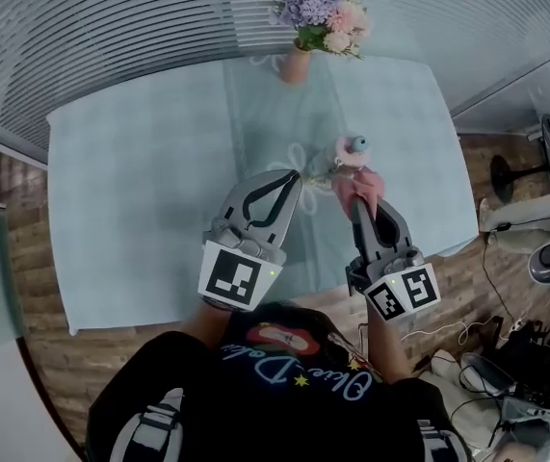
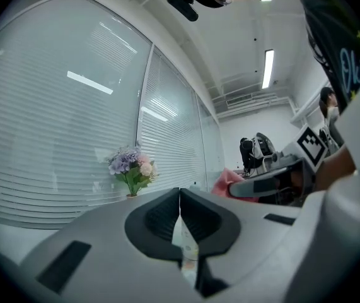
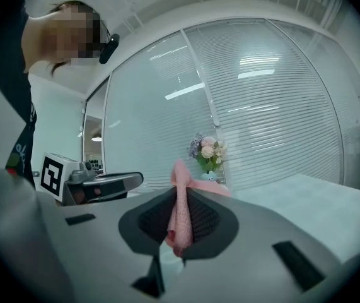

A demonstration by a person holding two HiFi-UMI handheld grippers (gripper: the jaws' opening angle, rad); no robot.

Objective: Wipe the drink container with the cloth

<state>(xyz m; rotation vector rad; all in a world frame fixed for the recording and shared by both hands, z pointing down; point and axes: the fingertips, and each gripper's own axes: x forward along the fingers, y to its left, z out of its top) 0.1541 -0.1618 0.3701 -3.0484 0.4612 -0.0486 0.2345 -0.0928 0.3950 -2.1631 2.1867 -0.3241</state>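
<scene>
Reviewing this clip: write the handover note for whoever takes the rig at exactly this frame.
Left claw: jaws together, nothing clearly held, tip just left of the drink container.
Right claw: shut on the pink cloth, which is bunched right beside the container. Contact cannot be confirmed.
The container stands on the table, blue cap up, held by neither claw.
Done: cloth is in the claw and at the container.
Left: probably steady the container, then wipe it.
</scene>
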